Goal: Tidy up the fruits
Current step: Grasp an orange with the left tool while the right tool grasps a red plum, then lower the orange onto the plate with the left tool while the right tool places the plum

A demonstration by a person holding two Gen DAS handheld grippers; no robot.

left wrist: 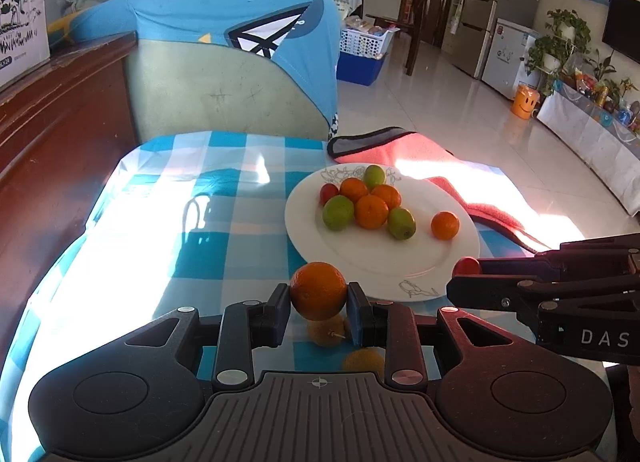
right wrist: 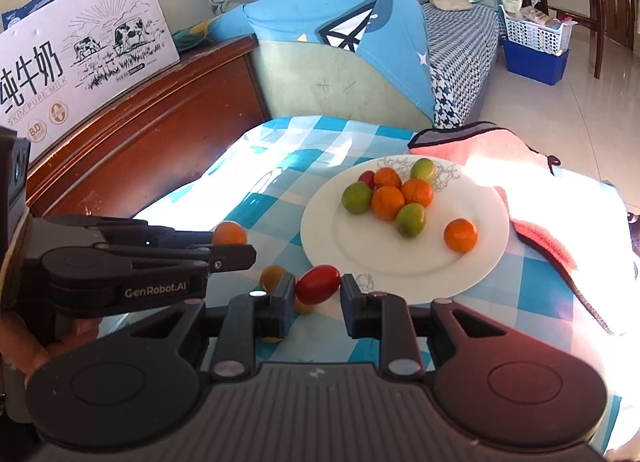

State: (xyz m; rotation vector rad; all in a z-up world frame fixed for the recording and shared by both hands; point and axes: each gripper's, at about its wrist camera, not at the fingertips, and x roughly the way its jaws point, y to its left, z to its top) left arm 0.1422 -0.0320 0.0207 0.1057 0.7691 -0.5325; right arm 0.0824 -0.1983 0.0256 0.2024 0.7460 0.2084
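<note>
Round white plate: glossy glazed ceramic look; blue-and-white checked tablecloth: smooth, shiny, plastic-like sheen in the sun. Salmon-pink towel: fuzzy matt cloth; dark red-brown wooden headboard: polished, glossy. Black left gripper body: matt plastic with small bright metal rivets; held round orange citrus fruit: finely dimpled, slight shine.

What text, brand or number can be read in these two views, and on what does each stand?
"DAS": side of the right gripper.
"GenRobot.AI": side of the left gripper.
"纯牛奶", "SKIM PURE MILK", "8.0": milk carton on the wooden ledge.
Smaller print on the carton: too small to read.
</note>
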